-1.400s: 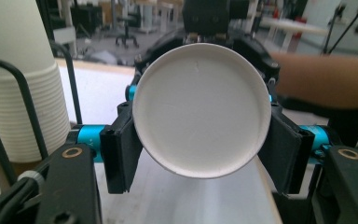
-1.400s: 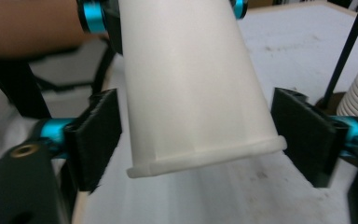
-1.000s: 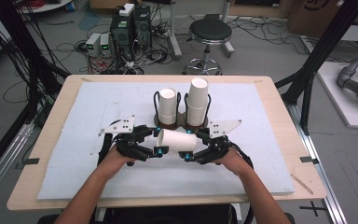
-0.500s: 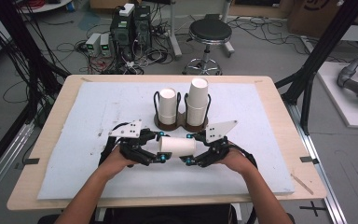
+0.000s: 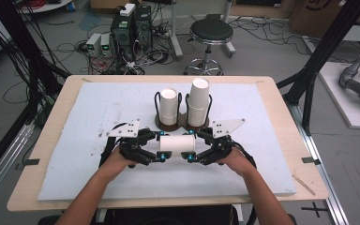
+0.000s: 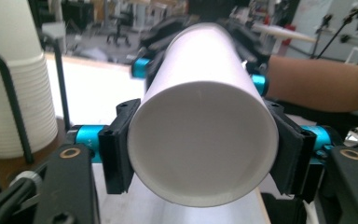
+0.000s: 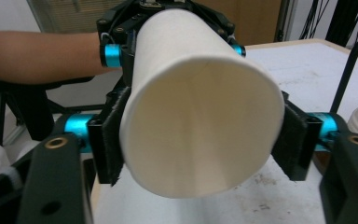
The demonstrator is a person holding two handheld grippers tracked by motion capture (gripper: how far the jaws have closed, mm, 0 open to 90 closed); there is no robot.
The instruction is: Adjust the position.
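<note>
We hold one cup [image 5: 178, 143] sideways between us, clear of the table [image 5: 75, 140], just in front of the holder [image 5: 183, 123] with its two upright cup stacks. Everything ahead turns on how that cup lies: its long axis runs level from hand to hand, parallel to the table's near edge, so each hand-held gripper meets one end of it.

Our left hand-held gripper [image 5: 161, 155] is clamped on the cup's left end. In the left gripper view we look straight into the open mouth [image 6: 204, 144], with both black pads pressed on the rim from either side. These jaws have just been opening a touch after a tighter squeeze, yet the cup sits firmly between them.

Our right hand-held gripper [image 5: 190, 156] is clamped on the other end. In the right gripper view the closed base [image 7: 200, 128] faces us, and the pads press the wall on both sides.

So the cup's mouth points to our left and its base to our right. Both hands are equally near; neither has to reach. We judge the next move is a pull along that axis, to part nested cups, or a handover to one hand. The shorter stack [image 5: 168, 107] stands behind our left hand, the taller stack [image 5: 199, 102] behind our right.
</note>
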